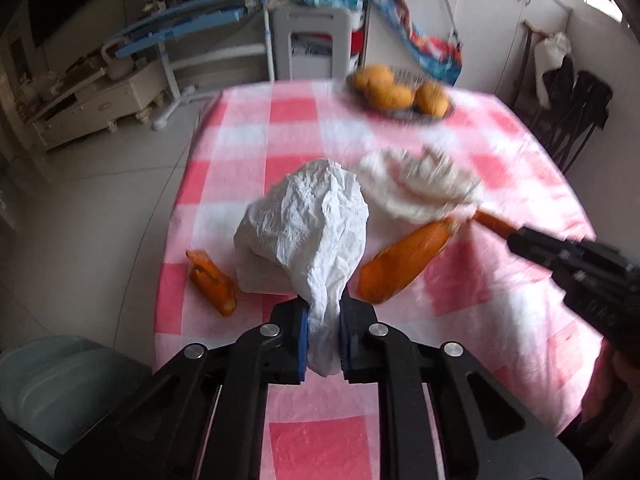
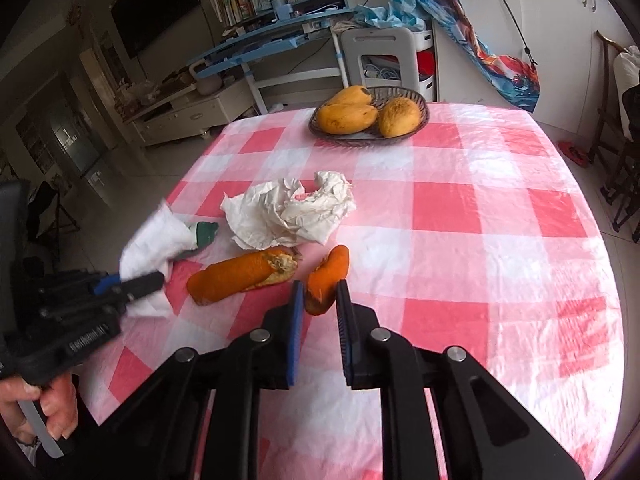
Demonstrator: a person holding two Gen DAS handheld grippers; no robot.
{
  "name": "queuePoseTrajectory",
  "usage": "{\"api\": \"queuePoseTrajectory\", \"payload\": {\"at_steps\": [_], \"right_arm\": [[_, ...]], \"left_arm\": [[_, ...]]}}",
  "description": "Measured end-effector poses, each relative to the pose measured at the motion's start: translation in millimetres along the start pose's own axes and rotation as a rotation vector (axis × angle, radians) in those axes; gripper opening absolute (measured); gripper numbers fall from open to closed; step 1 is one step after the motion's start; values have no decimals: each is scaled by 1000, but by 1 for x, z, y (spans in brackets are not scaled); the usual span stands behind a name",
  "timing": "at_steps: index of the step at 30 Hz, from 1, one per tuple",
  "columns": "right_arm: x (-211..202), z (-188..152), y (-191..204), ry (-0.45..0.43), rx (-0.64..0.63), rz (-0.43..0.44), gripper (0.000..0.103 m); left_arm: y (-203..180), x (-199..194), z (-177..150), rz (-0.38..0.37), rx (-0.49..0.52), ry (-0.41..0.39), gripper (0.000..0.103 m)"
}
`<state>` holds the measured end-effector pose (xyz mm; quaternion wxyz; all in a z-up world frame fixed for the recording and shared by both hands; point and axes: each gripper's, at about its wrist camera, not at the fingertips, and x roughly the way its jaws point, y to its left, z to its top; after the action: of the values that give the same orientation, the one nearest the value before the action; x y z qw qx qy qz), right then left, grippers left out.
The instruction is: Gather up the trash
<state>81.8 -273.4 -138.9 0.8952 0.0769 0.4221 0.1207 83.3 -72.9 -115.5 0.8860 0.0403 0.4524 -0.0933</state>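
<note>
Tongs in the left hand (image 1: 323,334) clenched a crumpled white tissue (image 1: 304,232) above the checked tablecloth (image 2: 460,216), while the right tongs (image 2: 319,300) gripped an orange peel (image 2: 326,278) beside more peel (image 2: 240,278).

The left gripper (image 1: 324,330) points steeply down, its blue-padded jaws clamped tight on a crumpled white tissue (image 1: 308,232). A bare hand (image 2: 48,408) wraps its handle from below, fingers curled round the grip. The right gripper (image 2: 319,296) also tilts downward, jaws drawn close about an orange peel piece (image 2: 326,280); the pads seem to touch its sides, though the contact is hard to confirm.
</note>
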Motion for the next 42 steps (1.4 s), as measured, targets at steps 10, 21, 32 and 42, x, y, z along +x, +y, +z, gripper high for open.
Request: {"api": "queuePoseTrajectory", "payload": {"at_steps": [10,21,32,42], "right_arm": [[-24,-9,-2,-53,26,21,16],[-22,-22,4,-9,-18,-32,16],[-4,-31,2,39,3,-51,42],[-10,-31,1,27,21,-35,15]], "left_arm": [[-10,-27,-6,-44,-4,-76,12],[-13,-38,-16,-60,-19,-79,12],[-15,-39,-19,-72,-10,-72,12],[-15,-46,-17,-99,-18,-107,12]]}}
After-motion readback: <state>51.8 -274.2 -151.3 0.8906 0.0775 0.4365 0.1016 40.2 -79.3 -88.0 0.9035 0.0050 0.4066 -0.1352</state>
